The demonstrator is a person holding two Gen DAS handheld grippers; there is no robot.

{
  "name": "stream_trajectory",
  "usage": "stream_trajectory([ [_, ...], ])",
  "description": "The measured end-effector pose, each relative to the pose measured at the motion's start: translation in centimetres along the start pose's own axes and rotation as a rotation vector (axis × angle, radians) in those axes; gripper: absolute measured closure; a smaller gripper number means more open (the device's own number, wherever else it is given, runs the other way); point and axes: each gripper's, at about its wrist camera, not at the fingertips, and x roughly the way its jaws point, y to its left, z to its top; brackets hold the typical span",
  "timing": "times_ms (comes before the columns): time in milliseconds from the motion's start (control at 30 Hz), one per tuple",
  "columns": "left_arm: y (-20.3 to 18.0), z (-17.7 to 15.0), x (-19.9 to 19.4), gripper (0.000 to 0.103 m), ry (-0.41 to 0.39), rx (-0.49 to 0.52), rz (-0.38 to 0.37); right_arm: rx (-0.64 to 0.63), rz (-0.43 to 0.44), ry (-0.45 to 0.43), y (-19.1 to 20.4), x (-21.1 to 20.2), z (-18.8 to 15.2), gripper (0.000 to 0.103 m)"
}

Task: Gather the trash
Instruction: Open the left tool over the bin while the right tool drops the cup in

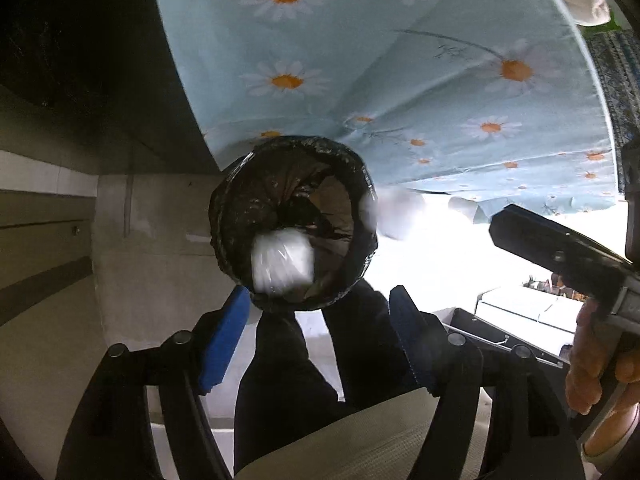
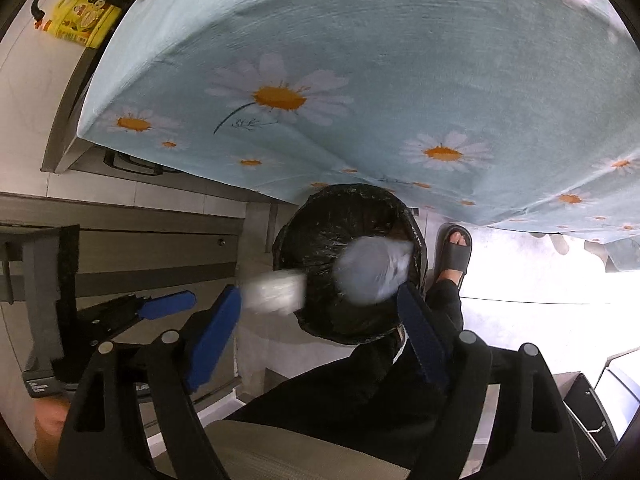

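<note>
A round bin lined with a black bag (image 1: 256, 196) (image 2: 320, 220) stands on the floor by the table's edge, straight below both grippers. My left gripper (image 1: 318, 340) is open above the bin's near rim, with nothing between its blue pads (image 1: 224, 340). A blurred white piece of trash (image 1: 282, 262) (image 2: 276, 292) hangs in the air over the bin's mouth. My right gripper (image 2: 318, 336) is also open, and a blurred pale bluish wad (image 2: 374, 272) (image 1: 372, 208) floats free just beyond its fingertips, above the bin. Each gripper shows at the edge of the other's view.
A table under a light blue daisy cloth (image 1: 400, 80) (image 2: 360, 80) overhangs the bin's far side. The person's dark trouser legs (image 1: 288, 360) and sandalled foot (image 2: 454, 252) stand close to the bin. A yellow bottle (image 2: 80, 20) sits far left. A dark box (image 1: 500, 332) lies at the right.
</note>
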Motion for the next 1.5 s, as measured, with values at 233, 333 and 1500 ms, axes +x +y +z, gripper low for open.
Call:
stream_trajectory([
  [233,-0.2,-0.1,0.1,0.033,0.009,0.009,-0.003,0.016,0.005,0.003,-0.3,0.0,-0.4,0.023],
  [333,-0.3,-0.1,-0.1,0.033,0.010,0.014,0.000,0.025,0.006,-0.001,-0.6,-0.9,-0.6,0.023],
  [1500,-7.0,2.9,-14.4,0.033,-0.279,0.202,-0.001,-0.014,0.018,-0.363,0.3,-15.6,0.7,0.023],
])
